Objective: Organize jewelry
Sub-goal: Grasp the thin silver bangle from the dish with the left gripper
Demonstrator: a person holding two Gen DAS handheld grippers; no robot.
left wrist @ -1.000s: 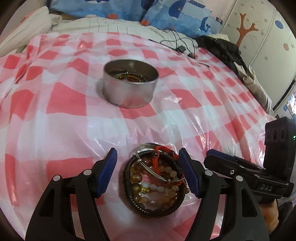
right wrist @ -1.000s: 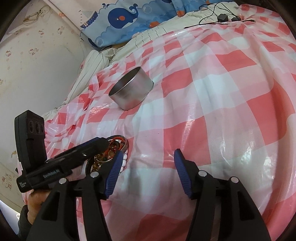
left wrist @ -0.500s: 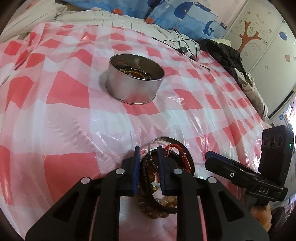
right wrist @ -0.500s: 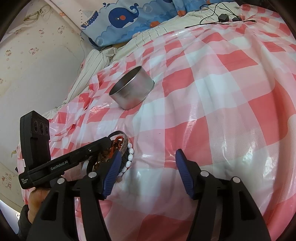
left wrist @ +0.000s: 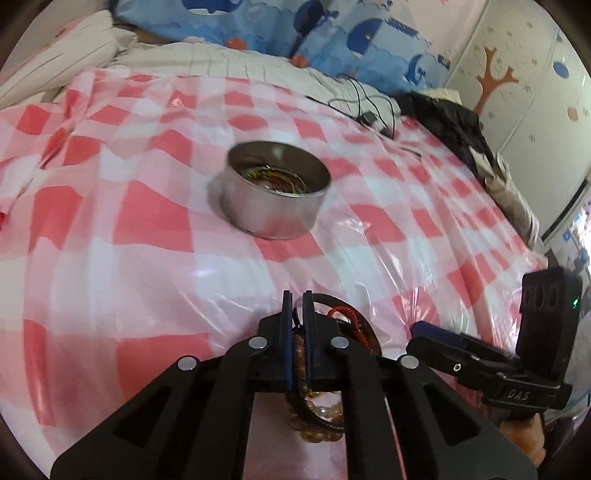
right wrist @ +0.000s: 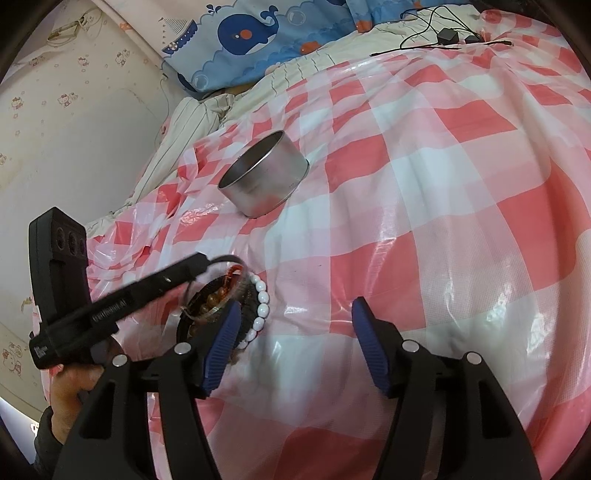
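A round metal tin (left wrist: 275, 197) with thin bangles inside stands on the red-checked cloth; it also shows in the right wrist view (right wrist: 264, 179). A pile of bracelets (left wrist: 325, 387) lies near the front: brown beads, a dark band, a red cord. My left gripper (left wrist: 297, 306) is shut on a thin clear bangle (left wrist: 300, 302) from the pile and lifts its edge. In the right wrist view the pile (right wrist: 218, 299) shows a white bead bracelet (right wrist: 260, 302) beside it. My right gripper (right wrist: 291, 332) is open and empty, to the right of the pile.
The checked plastic cloth (right wrist: 424, 184) covers a bed. Black cables and a charger (right wrist: 447, 35) lie at the far edge. A dark garment (left wrist: 447, 122) lies at the far right. Blue whale pillows (right wrist: 258, 33) are behind.
My left gripper closed from wide open around the pile to shut on the thin clear bangle and rose a little. The right gripper stayed open and barely moved.
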